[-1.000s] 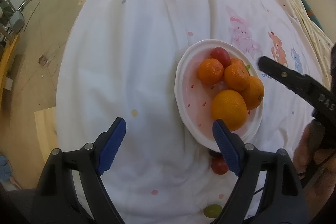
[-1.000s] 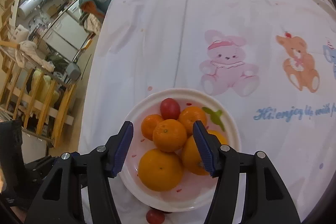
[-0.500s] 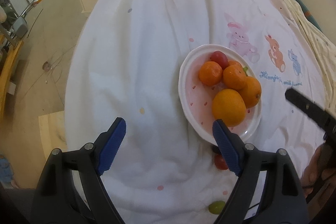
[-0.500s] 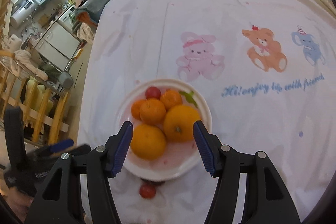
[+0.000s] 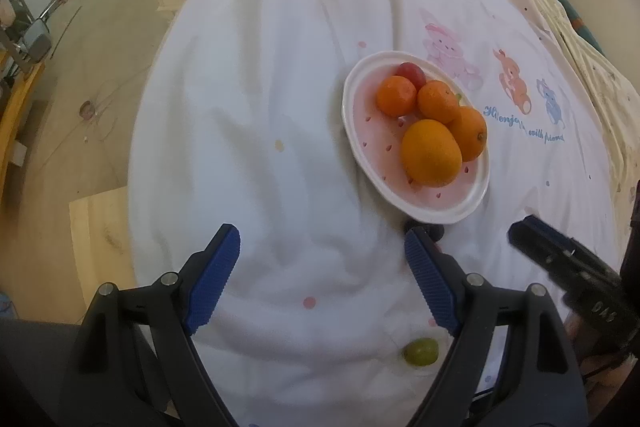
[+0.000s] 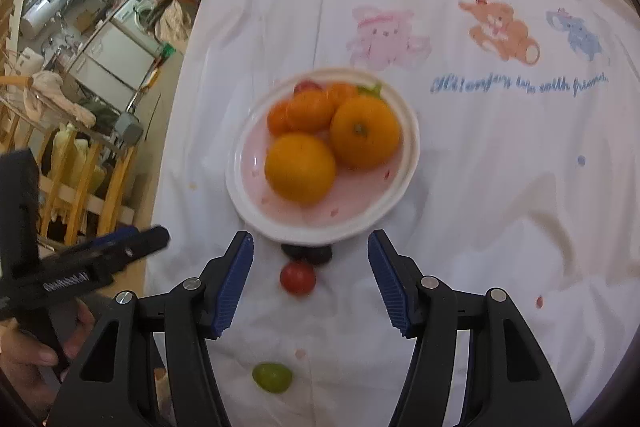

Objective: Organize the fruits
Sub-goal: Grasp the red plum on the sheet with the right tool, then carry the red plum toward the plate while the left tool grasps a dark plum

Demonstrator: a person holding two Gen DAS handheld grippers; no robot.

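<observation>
Here, three small loose fruits are lying on the white cartoon-printed bedsheet (image 6: 500,187), still outside the dish: a small round red fruit, tomato-like (image 6: 297,278), a dark purple, nearly black fruit (image 6: 306,253) touching the near rim of the plate, and a small green grape-like fruit (image 6: 272,377) nearer the cameras.

The round white plate with pink speckles (image 6: 240,163) is sitting on the sheet just beyond them. It is holding two large oranges (image 6: 300,167), two or three smaller tangerines (image 6: 310,109) packed against them at the far side, a red fruit (image 6: 306,85) at the far rim, and a green leaf or stem (image 6: 370,89) peeking out behind. The right view is blurred there, so the exact tangerine count is uncertain.

The right gripper (image 6: 310,283), black with blue ribbed pads, is hovering with its jaws standing moderately apart and gripping nothing; the red fruit is lying in line between them. The left gripper (image 5: 320,277) is hanging with its jaws wide and empty over bare sheet, with the green fruit low beside its right finger. A person's hand (image 6: 28,351) is showing on the left gripper's handle.

Judging by the layout, the step in hand is gathering the stray fruits onto the plate, with the red one lined up as the likely next pick. That is calling for lowering the right gripper around it and closing gently, since a small soft fruit on yielding fabric could roll or squash.
</observation>
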